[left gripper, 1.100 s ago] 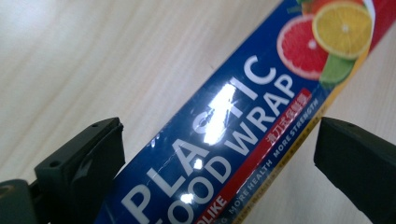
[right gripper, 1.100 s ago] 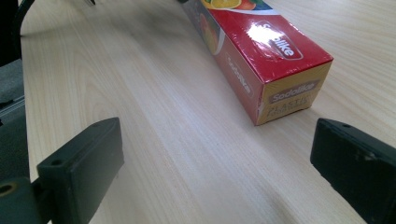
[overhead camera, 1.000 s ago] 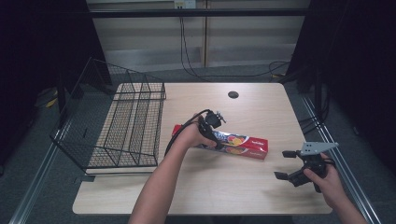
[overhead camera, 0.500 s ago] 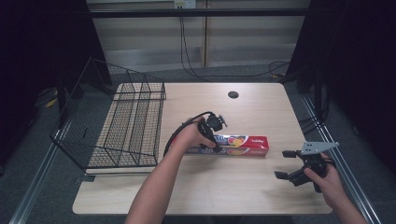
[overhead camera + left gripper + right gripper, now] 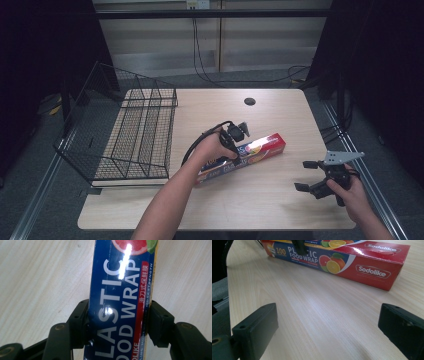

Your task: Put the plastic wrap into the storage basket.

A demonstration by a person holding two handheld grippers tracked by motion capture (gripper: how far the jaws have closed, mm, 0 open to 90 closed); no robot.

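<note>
The left gripper is clamping the plastic wrap box on the surface; the right gripper is hanging wide open, empty.

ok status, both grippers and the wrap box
Left gripper shut on plastic wrap box, fingers on both sides. Right gripper open, apart. Wire basket left of the box.

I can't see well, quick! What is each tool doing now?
Left tool: closed on the plastic wrap box.
Right tool: open, holding nothing, above the table.
</note>
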